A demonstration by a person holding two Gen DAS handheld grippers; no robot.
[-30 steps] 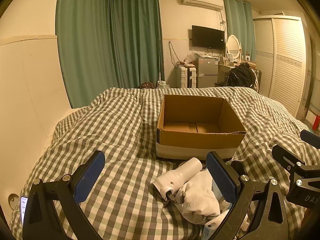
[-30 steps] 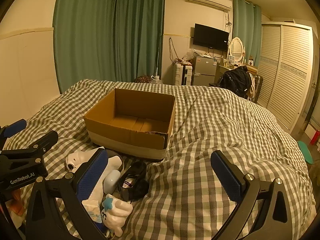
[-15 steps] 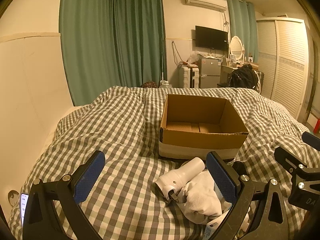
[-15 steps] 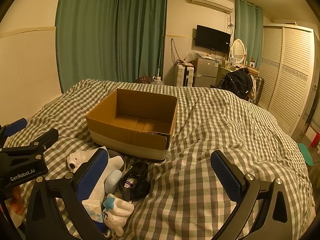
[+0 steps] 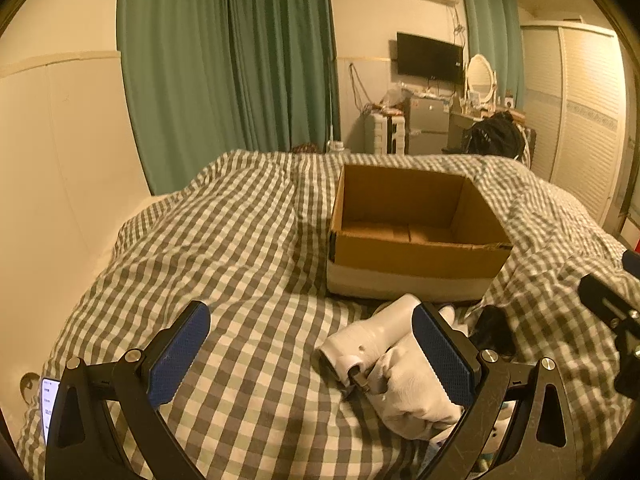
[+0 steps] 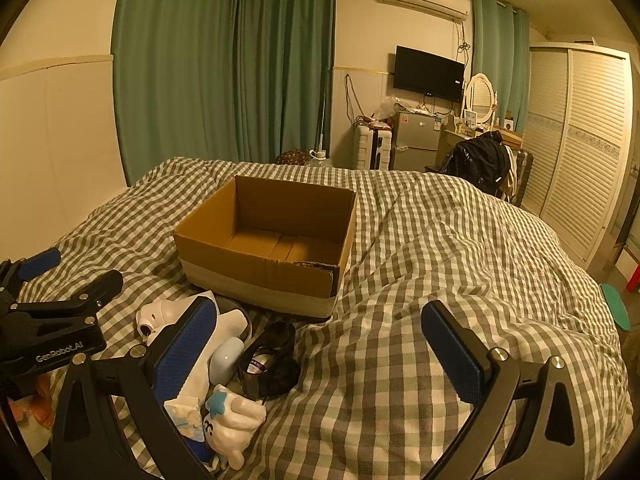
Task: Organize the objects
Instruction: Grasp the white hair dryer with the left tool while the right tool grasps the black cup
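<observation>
Brown cardboard box (image 6: 266, 246), open-topped, pale band along its base, sits on the checked bedspread (image 6: 440, 248) at 12 o'clock. White items heaped at its near side. Left gripper (image 5: 308, 354) and right gripper (image 6: 320, 350) both spread apart, holding nothing.

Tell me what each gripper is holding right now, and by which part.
Nothing is held. The left gripper and right gripper are both open over the checked bedspread.

"GenRobot.AI" on left tongs (image 6: 30, 276)
</observation>
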